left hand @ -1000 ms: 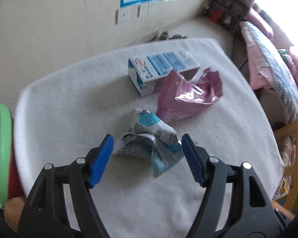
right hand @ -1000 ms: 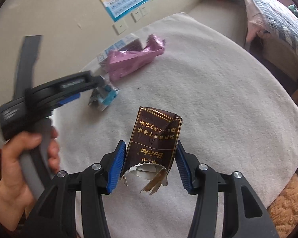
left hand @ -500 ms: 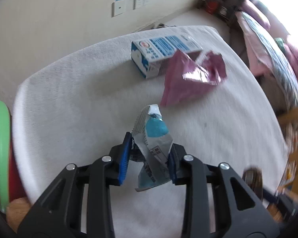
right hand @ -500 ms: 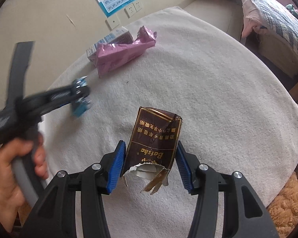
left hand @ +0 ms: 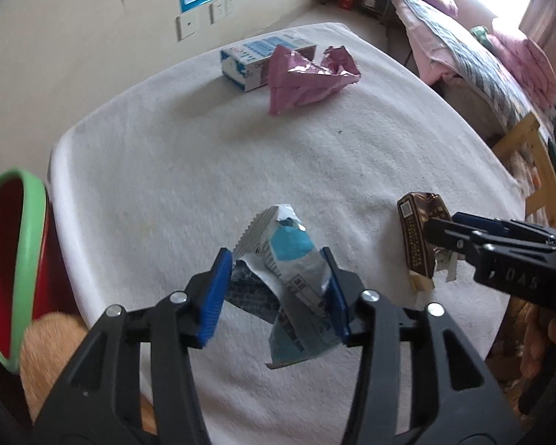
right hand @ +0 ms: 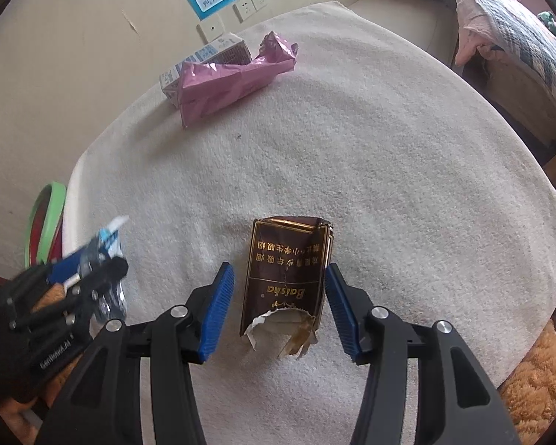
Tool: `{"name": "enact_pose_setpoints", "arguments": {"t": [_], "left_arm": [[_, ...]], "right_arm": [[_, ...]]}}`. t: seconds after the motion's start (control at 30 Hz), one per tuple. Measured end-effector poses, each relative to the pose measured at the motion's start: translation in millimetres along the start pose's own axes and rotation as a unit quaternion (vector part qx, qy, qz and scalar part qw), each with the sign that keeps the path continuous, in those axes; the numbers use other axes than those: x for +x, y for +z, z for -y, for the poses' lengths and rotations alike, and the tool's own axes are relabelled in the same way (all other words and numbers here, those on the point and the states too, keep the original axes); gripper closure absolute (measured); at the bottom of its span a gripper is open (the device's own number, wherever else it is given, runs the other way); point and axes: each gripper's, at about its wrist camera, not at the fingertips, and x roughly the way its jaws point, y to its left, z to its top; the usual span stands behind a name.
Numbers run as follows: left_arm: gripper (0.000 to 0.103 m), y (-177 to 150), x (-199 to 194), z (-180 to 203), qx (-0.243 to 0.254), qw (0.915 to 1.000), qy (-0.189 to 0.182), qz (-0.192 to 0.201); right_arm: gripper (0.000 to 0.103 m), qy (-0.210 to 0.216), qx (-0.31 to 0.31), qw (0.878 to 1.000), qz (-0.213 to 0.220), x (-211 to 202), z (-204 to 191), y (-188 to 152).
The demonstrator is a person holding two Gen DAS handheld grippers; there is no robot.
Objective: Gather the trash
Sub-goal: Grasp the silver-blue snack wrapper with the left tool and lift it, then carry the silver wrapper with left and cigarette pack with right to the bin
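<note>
My left gripper (left hand: 276, 289) is shut on a crumpled white-and-blue wrapper (left hand: 289, 263) and holds it above the white-towelled table near its left edge. It also shows in the right wrist view (right hand: 103, 259). My right gripper (right hand: 280, 304) is shut on a torn brown cigarette pack (right hand: 287, 278), which stands between its blue pads; a narrow gap shows on the left side. The pack also shows in the left wrist view (left hand: 417, 237). A pink crumpled bag (left hand: 307, 78) and a blue-and-white carton (left hand: 248, 59) lie at the far side.
A red bin with a green rim (left hand: 7, 267) stands off the table's left edge; it also shows in the right wrist view (right hand: 42, 218). A bed (left hand: 482, 59) and a wooden chair (left hand: 530, 170) are to the right. The wall is close behind the table (right hand: 389, 148).
My left gripper closed on the white-and-blue wrapper, lifted it and pulled back toward the near left edge. My right gripper kept hold of the brown pack and barely moved.
</note>
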Motion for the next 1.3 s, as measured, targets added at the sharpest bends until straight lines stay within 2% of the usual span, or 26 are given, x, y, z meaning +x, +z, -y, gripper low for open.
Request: {"name": "enact_pose_setpoints", "arguments": {"t": [0.13, 0.33, 0.4, 0.6, 0.93, 1.03, 1.13, 1.2, 1.3], "left_arm": [[0.057, -1, -1, -13, -0.039, 0.9992, -0.005, 0.003], [0.056, -4, -1, -18, -0.040, 0.9992, 0.006, -0.002], [0.053, -9, -6, -19, -0.042, 0.9991, 0.006, 0.003], [0.050, -23, -13, -15, -0.016, 0.9999, 0.005, 0.005], [0.049, -34, 11, 7, 0.024, 0.9994, -0.006, -0.024], [0.062, -35, 14, 16, 0.043, 0.9987, -0.006, -0.027], [0.064, -36, 14, 18, 0.045, 0.9987, -0.004, -0.022], [0.065, -35, 13, 16, 0.041, 0.9989, -0.005, -0.021], [0.065, -34, 11, 15, 0.041, 0.9990, -0.003, -0.017]], "right_arm": [[0.047, 0.002, 0.006, 1.000, 0.004, -1, 1, 2], [0.047, 0.001, -0.002, 1.000, -0.004, 1, -2, 0], [0.047, 0.001, -0.003, 1.000, -0.005, 2, -2, -1], [0.047, -0.001, -0.001, 1.000, -0.009, 5, -2, 0], [0.047, -0.009, -0.001, 1.000, -0.018, 11, -4, -2], [0.047, -0.007, -0.001, 1.000, -0.015, 10, -4, -1], [0.049, -0.003, -0.002, 1.000, -0.013, 8, -5, 0], [0.059, -0.003, -0.005, 1.000, -0.011, 6, -5, -1], [0.063, -0.004, -0.011, 1.000, -0.010, 5, -7, 0]]}}
